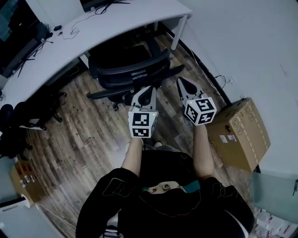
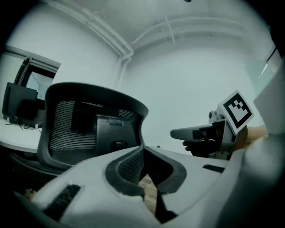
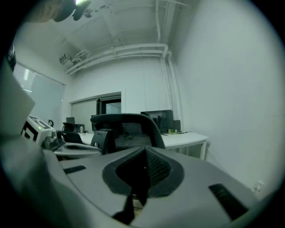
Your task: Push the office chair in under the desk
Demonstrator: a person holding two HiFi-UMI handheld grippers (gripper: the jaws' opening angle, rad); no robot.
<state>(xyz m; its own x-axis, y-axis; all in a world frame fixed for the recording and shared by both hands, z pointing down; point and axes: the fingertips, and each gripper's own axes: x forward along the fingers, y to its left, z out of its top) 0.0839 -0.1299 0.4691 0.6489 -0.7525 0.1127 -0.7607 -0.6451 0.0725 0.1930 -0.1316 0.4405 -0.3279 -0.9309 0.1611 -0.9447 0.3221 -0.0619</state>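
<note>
Two grippers: left gripper [image 1: 150, 89] and right gripper [image 1: 180, 81] are held side by side, both clenched tight, with nothing between the jaws in either gripper view.
Hidden: the office chair [image 1: 130, 69] covers most of its own base from above. Only a few dark legs poke out at its lower left.
Cut off: the monitor [image 1: 95, 3] is sliced by the top edge of the head view. The dark chairs [image 1: 21, 118] at the left are murky shapes.
Hard to tell: from the head view, both tips sit right at the chair's back edge, and contact cannot be judged. In the gripper views the backrest stands just beyond the tips.
Chair's look: black, with a ribbed mesh back in a curved frame, a solid plate low on that back, and an armrest on each side.
Chair's place: at the inner curve of the white desk [image 1: 70, 44], back towards the person. The seat's front is under the desktop edge and the backrest is out over the wood floor [image 1: 84, 135].
Nearby: a cardboard box [image 1: 240, 132] sits on the right by the wall, well apart from the chair.
</note>
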